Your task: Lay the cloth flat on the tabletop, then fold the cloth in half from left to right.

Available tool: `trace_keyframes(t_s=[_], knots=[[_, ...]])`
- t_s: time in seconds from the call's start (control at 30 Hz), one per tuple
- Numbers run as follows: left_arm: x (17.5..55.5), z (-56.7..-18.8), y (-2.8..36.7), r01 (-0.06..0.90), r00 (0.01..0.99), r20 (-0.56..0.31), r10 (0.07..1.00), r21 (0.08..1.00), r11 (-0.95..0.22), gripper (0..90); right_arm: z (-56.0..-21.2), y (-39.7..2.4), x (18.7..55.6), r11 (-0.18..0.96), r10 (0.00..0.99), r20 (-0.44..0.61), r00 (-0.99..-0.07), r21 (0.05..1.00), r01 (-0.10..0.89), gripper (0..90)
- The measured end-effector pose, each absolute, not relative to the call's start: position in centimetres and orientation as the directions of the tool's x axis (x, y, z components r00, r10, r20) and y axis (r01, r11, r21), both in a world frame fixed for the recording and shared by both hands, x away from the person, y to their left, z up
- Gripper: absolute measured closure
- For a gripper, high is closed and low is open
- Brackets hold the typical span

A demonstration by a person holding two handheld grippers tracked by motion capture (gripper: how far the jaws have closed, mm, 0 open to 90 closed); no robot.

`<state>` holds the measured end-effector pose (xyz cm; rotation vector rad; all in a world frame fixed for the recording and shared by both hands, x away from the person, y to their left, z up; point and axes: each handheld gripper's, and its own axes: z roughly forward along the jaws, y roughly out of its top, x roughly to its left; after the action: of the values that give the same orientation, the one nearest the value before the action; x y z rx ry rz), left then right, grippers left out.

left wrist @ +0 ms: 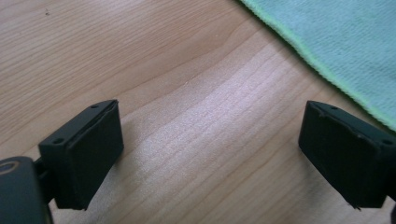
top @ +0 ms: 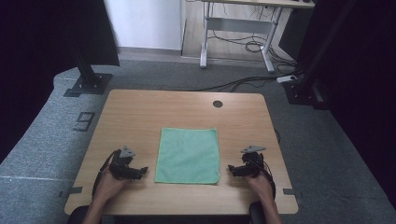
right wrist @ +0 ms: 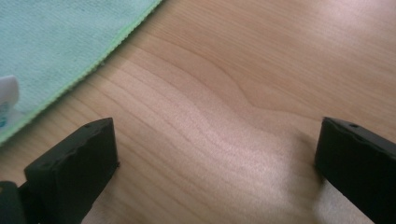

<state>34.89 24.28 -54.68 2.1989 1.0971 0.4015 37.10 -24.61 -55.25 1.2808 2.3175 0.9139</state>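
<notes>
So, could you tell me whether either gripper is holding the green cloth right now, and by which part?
Nothing is held: the left gripper and right gripper stand open over bare table, beside the green cloth.

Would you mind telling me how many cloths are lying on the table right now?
1. A green cloth lies flat near the middle of the wooden table, between the left claw and right claw, touching neither.

**What the frames cut off or blur**

In the left claw view, the green cloth runs off the top and right edges. In the right claw view, a small white tag on the cloth's hem is cropped at the left edge, its print too blurred to read. From above, the tabletop near edge hides the person's elbows.
</notes>
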Motion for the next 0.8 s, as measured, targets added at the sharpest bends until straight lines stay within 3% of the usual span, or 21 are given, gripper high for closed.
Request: trace_keyframes(t_s=[0.8], knots=[[35.04,-54.86,24.21,0.6,0.604,-0.007,0.797,0.662,-0.449,0.5,-55.71,-24.48,37.13,0.358,0.854,0.009,-0.52,0.715,0.6,0.0]])
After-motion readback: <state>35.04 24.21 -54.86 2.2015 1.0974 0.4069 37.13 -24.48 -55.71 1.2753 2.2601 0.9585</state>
